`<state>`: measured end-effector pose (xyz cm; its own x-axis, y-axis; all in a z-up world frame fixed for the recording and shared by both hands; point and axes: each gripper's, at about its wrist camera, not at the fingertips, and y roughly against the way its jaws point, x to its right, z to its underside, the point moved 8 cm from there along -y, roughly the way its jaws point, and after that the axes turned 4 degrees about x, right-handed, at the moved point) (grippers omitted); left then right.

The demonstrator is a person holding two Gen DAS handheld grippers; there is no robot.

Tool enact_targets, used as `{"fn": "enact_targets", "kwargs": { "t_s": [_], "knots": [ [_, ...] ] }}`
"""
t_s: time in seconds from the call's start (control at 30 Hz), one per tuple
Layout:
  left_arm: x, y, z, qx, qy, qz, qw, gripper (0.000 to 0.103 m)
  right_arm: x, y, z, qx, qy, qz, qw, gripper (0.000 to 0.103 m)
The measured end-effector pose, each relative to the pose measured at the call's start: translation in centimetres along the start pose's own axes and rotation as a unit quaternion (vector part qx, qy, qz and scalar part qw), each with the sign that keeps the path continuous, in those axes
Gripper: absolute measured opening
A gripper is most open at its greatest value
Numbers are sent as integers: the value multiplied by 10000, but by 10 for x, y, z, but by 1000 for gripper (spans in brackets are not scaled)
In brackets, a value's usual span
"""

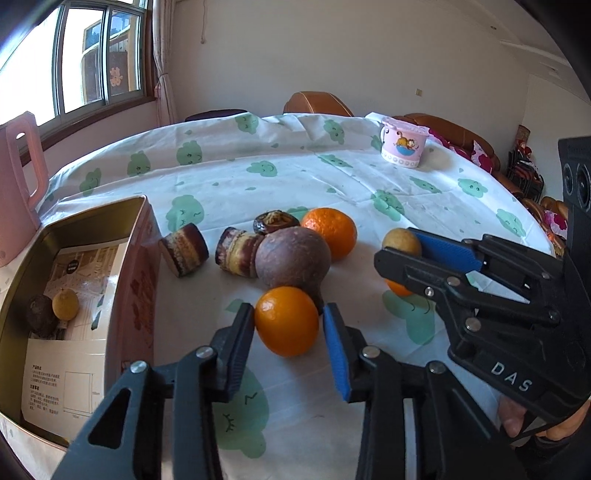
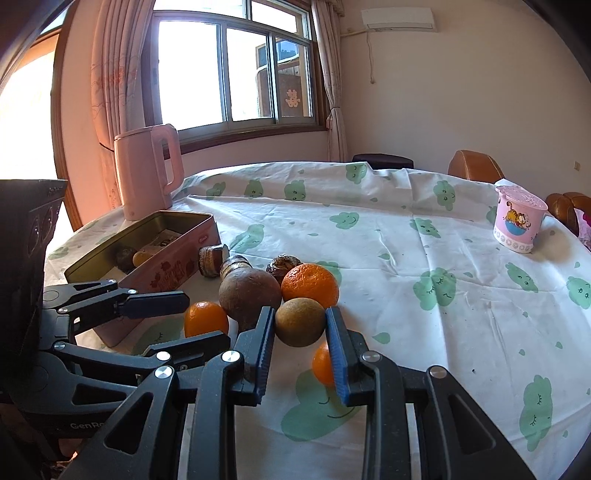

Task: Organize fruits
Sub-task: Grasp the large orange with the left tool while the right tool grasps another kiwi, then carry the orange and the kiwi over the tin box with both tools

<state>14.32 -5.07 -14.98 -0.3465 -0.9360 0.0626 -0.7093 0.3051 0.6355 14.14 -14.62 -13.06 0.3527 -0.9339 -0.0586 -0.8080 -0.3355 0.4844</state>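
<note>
Fruit is pinched in both claws above the cloth-covered table (image 1: 295,177), a small orange (image 1: 286,320) by the left gripper (image 1: 289,325) and a brownish-yellow round fruit (image 2: 300,322) by the right gripper (image 2: 300,328), and either could be squeezed out and sent rolling before the open tin (image 1: 74,229) is reached.

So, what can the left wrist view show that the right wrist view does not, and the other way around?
Only the left wrist view: the printed paper lining the tin box, and a speaker at the right edge.
Only the right wrist view: the air conditioner on the wall, and the whole pink kettle.
Both: the left gripper shut on a small orange, the right gripper shut on a brownish-yellow fruit, and the pink cup.
</note>
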Motion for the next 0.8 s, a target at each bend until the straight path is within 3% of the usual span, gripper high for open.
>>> {"fn": "enact_targets", "kwargs": {
  "t_s": [0.8],
  "knots": [
    [-7,33,-9,973,1,-387,9945,37,-5,11,-4,358,159,36,9992,30]
  ]
}}
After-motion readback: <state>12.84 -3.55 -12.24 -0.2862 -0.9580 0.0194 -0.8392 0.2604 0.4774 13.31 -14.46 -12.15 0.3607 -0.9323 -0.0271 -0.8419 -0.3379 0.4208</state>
